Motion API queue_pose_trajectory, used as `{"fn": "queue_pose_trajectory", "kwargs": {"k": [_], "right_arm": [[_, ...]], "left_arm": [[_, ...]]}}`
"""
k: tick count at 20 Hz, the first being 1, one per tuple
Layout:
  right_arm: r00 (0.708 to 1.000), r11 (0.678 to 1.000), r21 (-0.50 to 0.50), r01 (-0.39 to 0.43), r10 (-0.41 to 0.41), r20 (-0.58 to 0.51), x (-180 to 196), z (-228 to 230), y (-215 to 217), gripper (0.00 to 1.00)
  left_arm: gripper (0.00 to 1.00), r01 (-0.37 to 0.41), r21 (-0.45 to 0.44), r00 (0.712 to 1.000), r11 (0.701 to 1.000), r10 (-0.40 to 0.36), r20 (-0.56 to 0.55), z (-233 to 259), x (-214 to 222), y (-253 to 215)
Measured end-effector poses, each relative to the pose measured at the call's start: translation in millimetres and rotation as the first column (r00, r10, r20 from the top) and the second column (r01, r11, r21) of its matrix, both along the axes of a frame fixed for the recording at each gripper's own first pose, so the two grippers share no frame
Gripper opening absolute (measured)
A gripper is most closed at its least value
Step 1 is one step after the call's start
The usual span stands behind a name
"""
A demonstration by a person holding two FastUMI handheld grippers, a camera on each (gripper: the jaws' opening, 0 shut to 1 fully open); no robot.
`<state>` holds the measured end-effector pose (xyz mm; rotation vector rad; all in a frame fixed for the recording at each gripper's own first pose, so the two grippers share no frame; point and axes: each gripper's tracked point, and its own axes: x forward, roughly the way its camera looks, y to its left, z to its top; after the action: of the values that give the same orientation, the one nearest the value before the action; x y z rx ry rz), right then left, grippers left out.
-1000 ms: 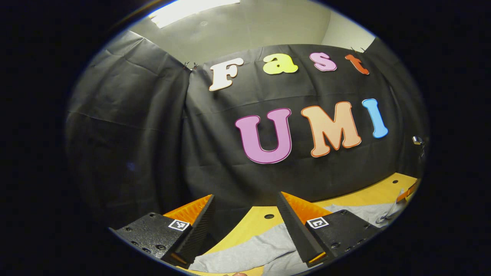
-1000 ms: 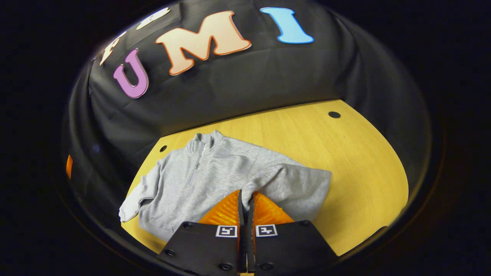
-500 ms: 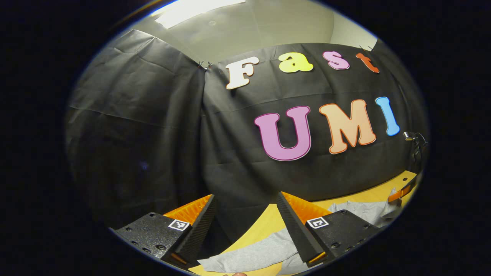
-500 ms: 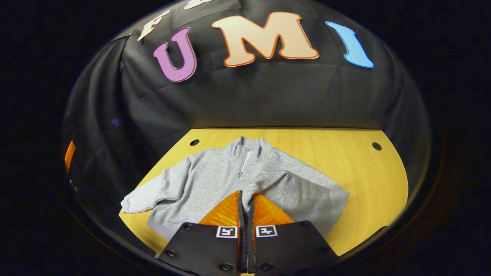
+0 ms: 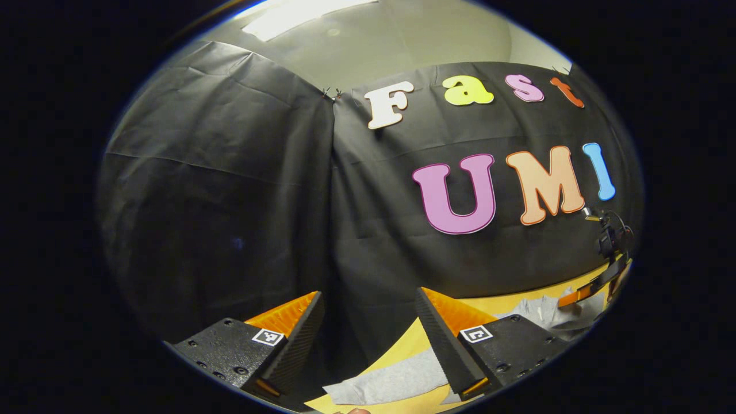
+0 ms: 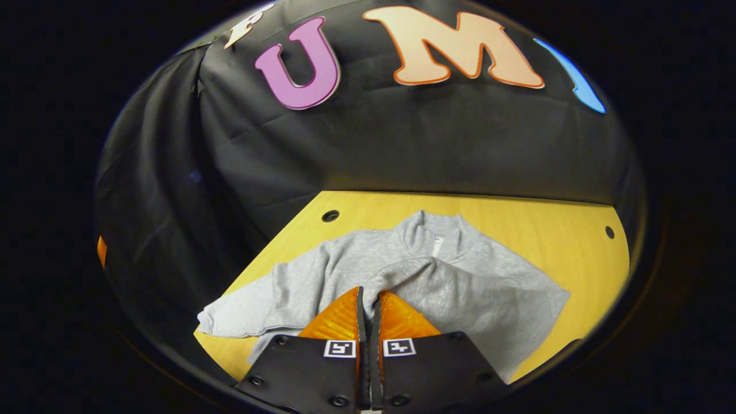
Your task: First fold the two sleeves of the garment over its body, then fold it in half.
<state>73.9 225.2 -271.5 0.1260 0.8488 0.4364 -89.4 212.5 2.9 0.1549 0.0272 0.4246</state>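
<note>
Risk: cuff slips from right tongs (image 6: 368,299) before sleeve (image 6: 437,282) lies flat across body, sleeve springs back or bunches.
Risk: drag shifts whole garment (image 6: 356,264) on worktop (image 6: 552,230).
Right tongs: pressed together, clamped on sleeve cuff, garment spread just ahead.
Left tongs (image 5: 368,322): wide apart, holding nothing, other sleeve (image 5: 391,382) on worktop below them.

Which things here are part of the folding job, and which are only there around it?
Part of the job:
- grey garment
- its unfolded sleeve, lying flat on the table
- right gripper, shut on the other sleeve, over the body
- left gripper, open

Only there:
- yellow table
- its holes
</note>
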Motion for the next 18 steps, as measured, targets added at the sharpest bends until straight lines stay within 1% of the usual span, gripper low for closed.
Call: {"fn": "queue_pose_trajectory", "kwargs": {"k": [3,5,6,9,10,11,12,13,16,17,18], "right_arm": [[0.998,0.999,-0.002,-0.053,0.053,-0.024,-4.6,-17.1,40.2,0.03],[0.996,0.997,0.007,-0.075,0.075,-0.053,-8.4,-29.8,62.7,0.03],[0.994,0.997,0.009,-0.078,0.079,-0.077,-9.1,-37.0,71.0,0.05],[0.990,0.999,-0.003,-0.054,0.053,-0.134,-7.2,-53.9,77.2,0.05],[0.987,0.999,0.001,-0.038,0.038,-0.158,-7.0,-64.8,84.2,0.05],[0.984,0.999,0.017,-0.027,0.029,-0.177,-7.3,-66.1,87.5,0.10],[0.983,0.999,0.028,-0.015,0.020,-0.181,-9.1,-58.5,84.5,0.09],[0.986,0.999,0.048,-0.007,0.015,-0.165,-3.1,-57.2,88.4,0.19],[0.997,0.994,0.108,0.024,-0.016,-0.071,13.1,-25.8,90.5,1.00],[0.998,0.992,0.118,0.038,-0.033,-0.044,18.2,-16.8,89.4,1.00],[0.999,0.990,0.131,0.049,-0.047,-0.020,19.8,-7.7,85.2,0.98]], "left_arm": [[0.95,-0.011,0.008,1.000,1.000,0.011,0.000,1.1,-8.1,6.2],[0.95,-0.021,0.006,1.000,1.000,0.021,-0.007,-2.3,-12.7,12.2],[0.95,-0.027,0.001,1.000,1.000,0.027,-0.010,-3.9,-14.6,15.3],[0.95,-0.044,-0.011,0.999,0.999,0.044,-0.021,-11.1,-21.5,25.8],[1.00,-0.049,-0.013,0.998,0.999,0.048,-0.026,-13.9,-23.6,29.4],[1.00,-0.053,-0.016,0.998,0.998,0.053,-0.031,-17.3,-25.2,32.9],[1.00,-0.055,-0.022,0.998,0.998,0.054,-0.038,-21.3,-26.6,36.1],[0.95,-0.056,-0.030,0.997,0.998,0.055,-0.046,-26.1,-27.2,38.5],[0.95,-0.067,-0.081,0.996,0.994,0.062,-0.072,-45.1,-25.7,49.1],[1.00,-0.071,-0.102,0.995,0.992,0.063,-0.081,-52.3,-26.2,52.3],[0.95,-0.070,-0.125,0.994,0.990,0.059,-0.091,-61.1,-24.5,55.0]]}}
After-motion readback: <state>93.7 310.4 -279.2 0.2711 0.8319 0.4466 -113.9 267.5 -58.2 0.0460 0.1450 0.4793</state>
